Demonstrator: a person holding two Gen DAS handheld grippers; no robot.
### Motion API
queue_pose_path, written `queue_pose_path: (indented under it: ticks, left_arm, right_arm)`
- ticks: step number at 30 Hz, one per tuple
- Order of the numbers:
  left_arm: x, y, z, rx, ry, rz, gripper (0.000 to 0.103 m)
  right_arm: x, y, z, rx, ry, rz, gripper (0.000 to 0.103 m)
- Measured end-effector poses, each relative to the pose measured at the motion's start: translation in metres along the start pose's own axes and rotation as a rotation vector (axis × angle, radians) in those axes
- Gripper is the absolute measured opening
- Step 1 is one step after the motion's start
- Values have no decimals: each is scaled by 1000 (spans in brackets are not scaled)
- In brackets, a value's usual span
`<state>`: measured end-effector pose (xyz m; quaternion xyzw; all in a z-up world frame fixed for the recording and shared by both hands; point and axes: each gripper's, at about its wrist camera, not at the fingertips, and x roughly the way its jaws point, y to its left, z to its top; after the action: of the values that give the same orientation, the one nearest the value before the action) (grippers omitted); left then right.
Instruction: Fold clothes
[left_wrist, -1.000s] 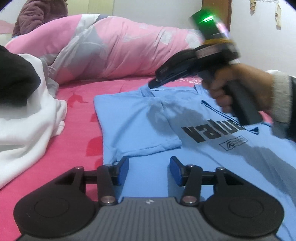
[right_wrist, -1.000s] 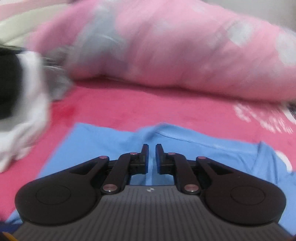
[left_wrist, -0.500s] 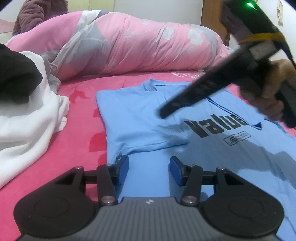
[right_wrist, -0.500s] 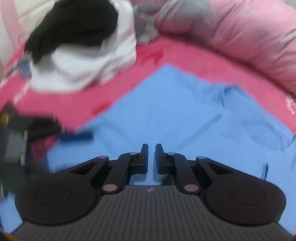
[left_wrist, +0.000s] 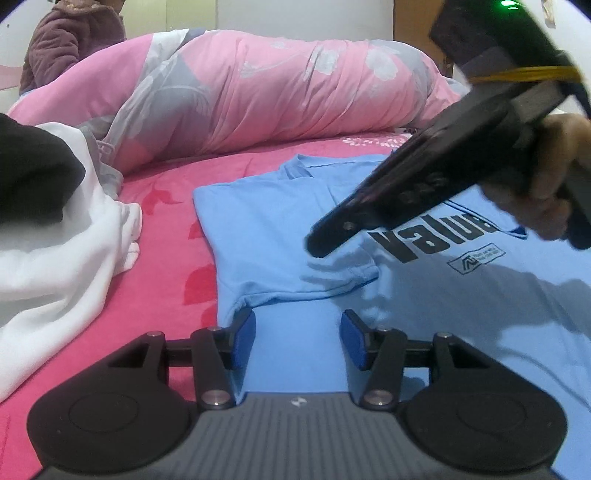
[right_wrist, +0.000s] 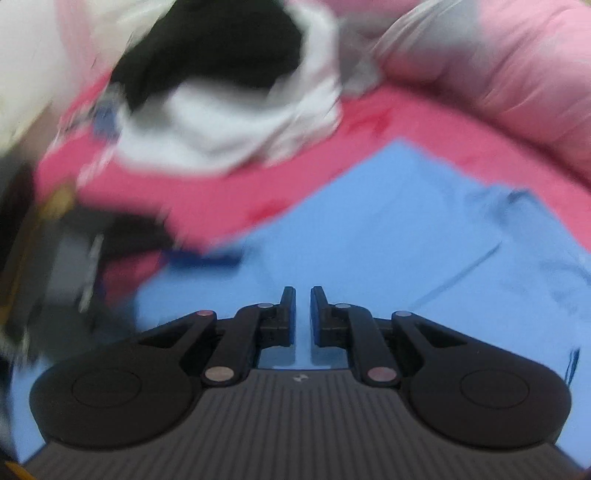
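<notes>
Crowding the blue shirt (left_wrist: 266, 229): white-and-black clothes pile (left_wrist: 55, 236), pink duvet (left_wrist: 258, 99).

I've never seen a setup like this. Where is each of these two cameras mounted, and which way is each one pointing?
Left wrist: on the left gripper, low over the blue T-shirt, facing the pink duvet; the right gripper and hand cross in.
Right wrist: on the right gripper, tilted down over the blue T-shirt, blurred; its nearly closed fingers show.
Shared: T-shirt, duvet, the white and black clothes pile.
</notes>
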<state>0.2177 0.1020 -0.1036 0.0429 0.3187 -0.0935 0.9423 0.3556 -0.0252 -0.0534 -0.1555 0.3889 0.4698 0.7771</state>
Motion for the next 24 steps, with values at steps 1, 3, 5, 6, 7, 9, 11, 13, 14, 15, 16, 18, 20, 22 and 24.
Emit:
queue_pose_path:
  ticks: [1,3,5,6,7,9,11,13,14,15,16,18,20,22,24]
  left_arm:
    - [0,0,0,3,0,1,53]
    - [0,-2,1,12,0,4,54]
    - [0,-3,1,21,-1,9,54]
    - [0,-4,1,25,-2,11,54]
    - [-1,-5,1,32,-4,16,54]
    - [-4,-8,1,51,-10,33,57]
    - [-7,-13,1,75,-14,53,58]
    - [-15,-20,2,95,-8,72,58]
    - [-22,-24,1,98,-6,74,58]
    - [-28,-28,1,102,-5,76,58]
    - [-36,-33,0,104,-7,70,61]
    - [-56,-46,-3,108,-18,36,67]
    - [-74,-64,-8,126,-23,10,69]
    - [-89,-84,-14,169,-23,-11,72]
    - [-103,-102,-22,218,-22,-23,76]
  right_arm:
    - [6,1,-2,6,13,-8,9]
    - [16,8,-18,-6,79,-4,9]
    - [1,20,-35,7,49,-18,9]
    - [-10,23,-42,56,63,-3,9]
    - [-25,28,-52,95,56,-20,9]
    - [-62,42,-74,164,27,-75,10]
    - [-107,60,-99,237,-24,-144,11]
    - [-154,79,-130,330,-110,-216,16]
    - [-175,91,-146,378,-160,-254,23]
    - [-193,100,-165,429,-209,-291,29]
    - [-211,109,-184,481,-257,-328,31]
    - [-238,125,-222,596,-344,-391,43]
    - [-252,134,-256,721,-405,-427,45]
    - [-252,137,-269,778,-436,-417,46]
    - [-252,140,-280,832,-467,-405,46]
